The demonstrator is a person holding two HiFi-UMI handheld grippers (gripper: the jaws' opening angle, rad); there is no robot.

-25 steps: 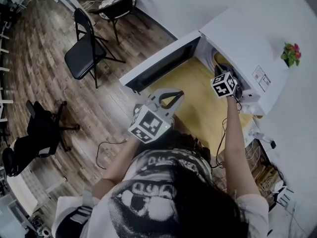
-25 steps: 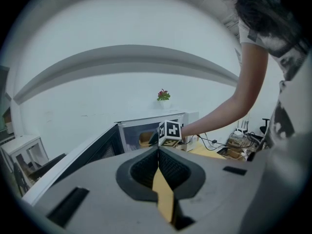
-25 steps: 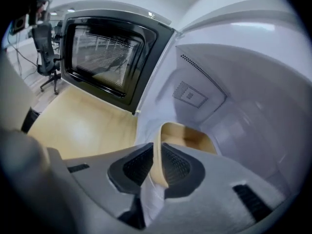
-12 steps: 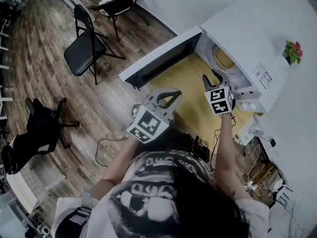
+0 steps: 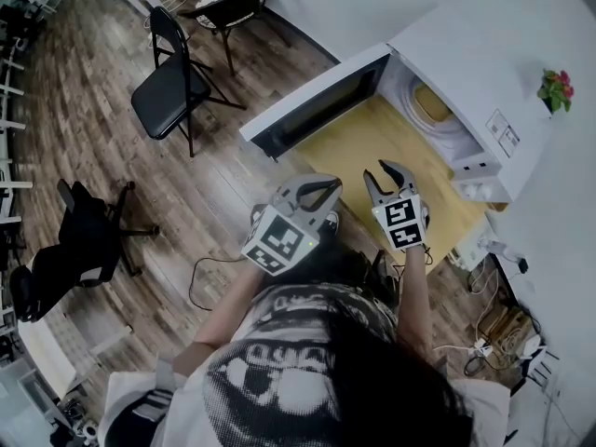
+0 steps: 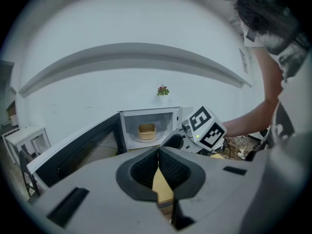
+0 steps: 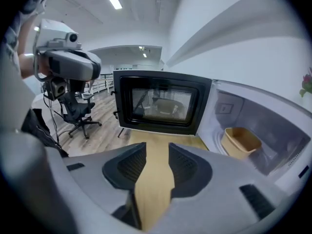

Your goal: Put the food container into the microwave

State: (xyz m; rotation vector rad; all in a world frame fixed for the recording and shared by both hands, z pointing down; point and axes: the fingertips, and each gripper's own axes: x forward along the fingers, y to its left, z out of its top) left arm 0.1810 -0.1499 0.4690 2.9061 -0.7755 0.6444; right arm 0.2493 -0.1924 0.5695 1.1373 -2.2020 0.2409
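The tan food container [image 5: 431,103] sits on the turntable inside the open white microwave [image 5: 466,59]. It also shows in the left gripper view as the container [image 6: 146,130] and in the right gripper view as the container [image 7: 241,141]. My right gripper [image 5: 388,173] hangs over the yellow tabletop [image 5: 358,142] in front of the cavity, open and empty, a clear gap between its pads [image 7: 183,167]. My left gripper [image 5: 328,190] is beside it to the left, shut on nothing, and its pads [image 6: 168,167] meet at the tip.
The microwave door [image 5: 312,110] stands swung out to the left. A small potted plant [image 5: 556,91] is behind the microwave. A black folding chair [image 5: 172,87] and an office chair [image 5: 79,240] stand on the wood floor. Cables [image 5: 484,338] lie at the right.
My right gripper has drawn back out of the microwave cavity toward me, and the container stays inside. The left gripper has hardly moved.
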